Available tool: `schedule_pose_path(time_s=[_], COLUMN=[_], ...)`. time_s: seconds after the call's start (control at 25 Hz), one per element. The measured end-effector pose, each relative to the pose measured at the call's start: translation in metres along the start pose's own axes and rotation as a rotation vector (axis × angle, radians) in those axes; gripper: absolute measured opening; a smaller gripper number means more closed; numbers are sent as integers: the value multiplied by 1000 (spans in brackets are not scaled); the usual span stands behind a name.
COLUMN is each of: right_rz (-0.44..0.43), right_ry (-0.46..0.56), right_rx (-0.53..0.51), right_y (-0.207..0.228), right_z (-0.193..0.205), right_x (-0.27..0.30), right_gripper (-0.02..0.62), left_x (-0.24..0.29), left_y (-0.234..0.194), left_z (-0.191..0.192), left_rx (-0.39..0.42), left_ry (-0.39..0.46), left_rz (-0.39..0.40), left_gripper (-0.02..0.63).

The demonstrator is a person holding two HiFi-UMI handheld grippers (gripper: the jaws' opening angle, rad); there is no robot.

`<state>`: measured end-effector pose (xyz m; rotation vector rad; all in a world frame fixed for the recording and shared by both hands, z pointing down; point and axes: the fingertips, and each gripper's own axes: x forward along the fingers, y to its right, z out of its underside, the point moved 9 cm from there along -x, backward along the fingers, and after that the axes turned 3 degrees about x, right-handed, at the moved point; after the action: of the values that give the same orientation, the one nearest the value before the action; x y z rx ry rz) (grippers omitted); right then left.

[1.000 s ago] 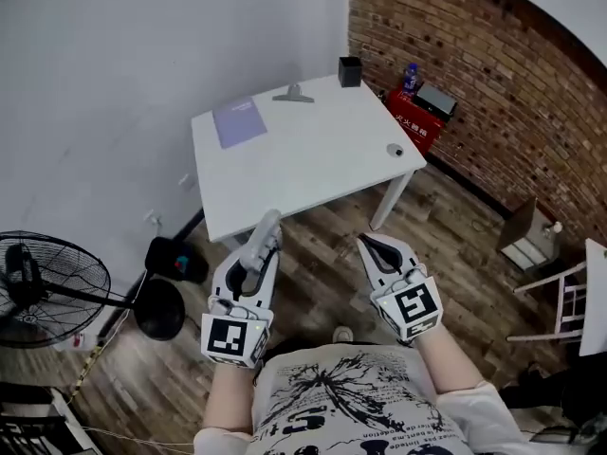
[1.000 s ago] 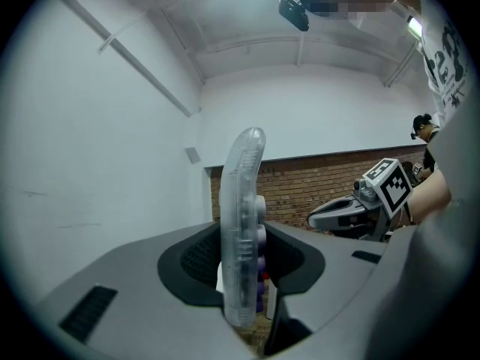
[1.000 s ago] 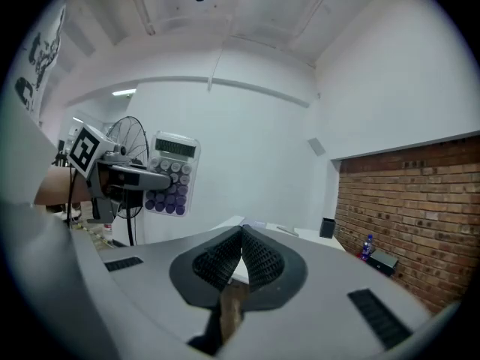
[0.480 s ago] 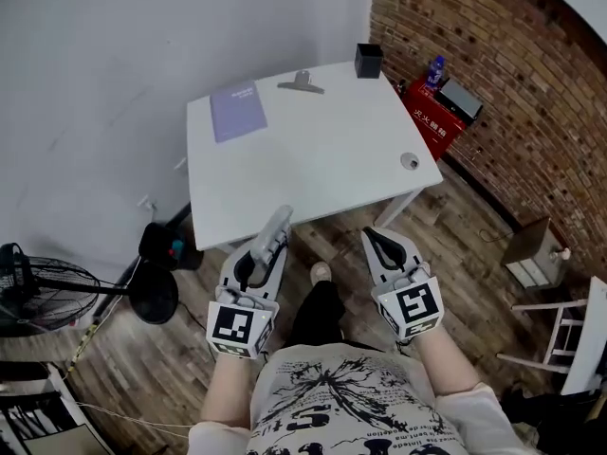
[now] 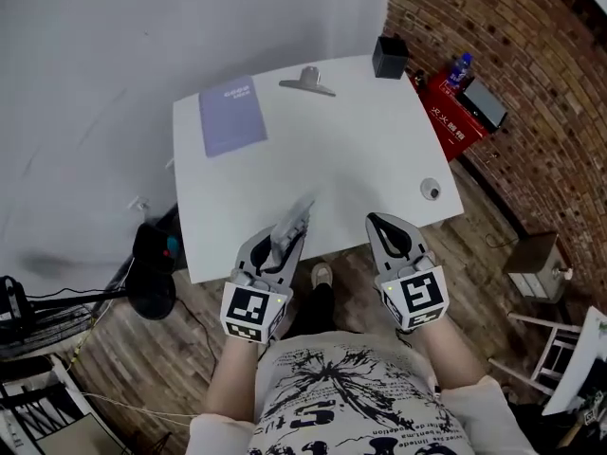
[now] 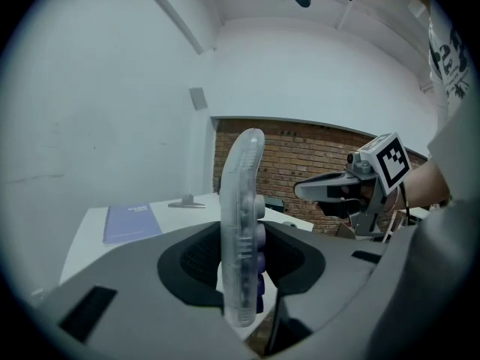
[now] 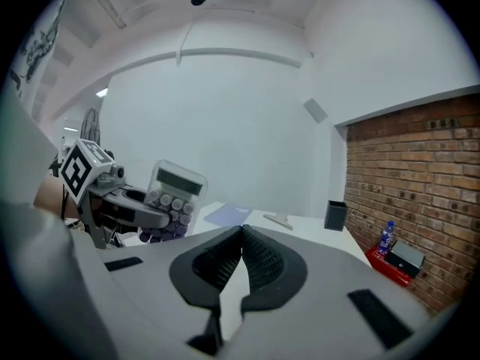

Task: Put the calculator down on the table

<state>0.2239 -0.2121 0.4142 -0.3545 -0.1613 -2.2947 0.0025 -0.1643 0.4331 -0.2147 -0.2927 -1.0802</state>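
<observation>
The left tongs (image 5: 277,250) clench the calculator (image 5: 292,224) edge-on, over the tabletop (image 5: 341,150) near its 6 o'clock edge. The right tongs (image 5: 377,222) are pinched together, empty. Released here on its edge, the calculator would likely topple, perhaps off the rim.

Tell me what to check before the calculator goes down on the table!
1. Grip of the left tongs on the calculator: ok.
2. The right tongs shut, empty, off to the side: ok.
3. Bare table ahead of the calculator: ok.
4. The purple notebook and the clip far from that spot: ok.
5. Is the calculator lying flat: not ok, it stands on edge.
6. Gap down to the tabletop: cannot tell.
</observation>
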Motion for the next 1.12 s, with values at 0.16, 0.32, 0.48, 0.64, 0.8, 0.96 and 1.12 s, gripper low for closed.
schedule_pose_path(time_s=[0.16, 0.32, 0.48, 0.64, 0.8, 0.96, 1.12], right_rz=[-22, -36, -61, -63, -57, -67, -69], right_ry=[-48, -94, -129, -154, -169, -151, -129], right_rx=[12, 38, 43, 37, 51, 78, 88], right_y=[23, 44, 58, 73, 86, 95, 101], right_z=[6, 10, 15, 21, 26, 26, 21], right_x=[58, 109, 150, 182, 206, 224, 240], right_gripper=[14, 15, 15, 14, 14, 15, 15], left_x=[53, 100, 132, 156, 172, 184, 196], left_y=[-38, -69, -92, -111, -126, -140, -157], left_z=[16, 36, 51, 62, 70, 73, 78], left_rx=[-77, -167, -232, -281, -363, -466, -582], left_ry=[-49, -124, -175, -215, -225, -218, -255], left_rz=[20, 43, 49, 32, 35, 43, 6], left_gripper=[143, 143, 143, 143, 144, 146, 159])
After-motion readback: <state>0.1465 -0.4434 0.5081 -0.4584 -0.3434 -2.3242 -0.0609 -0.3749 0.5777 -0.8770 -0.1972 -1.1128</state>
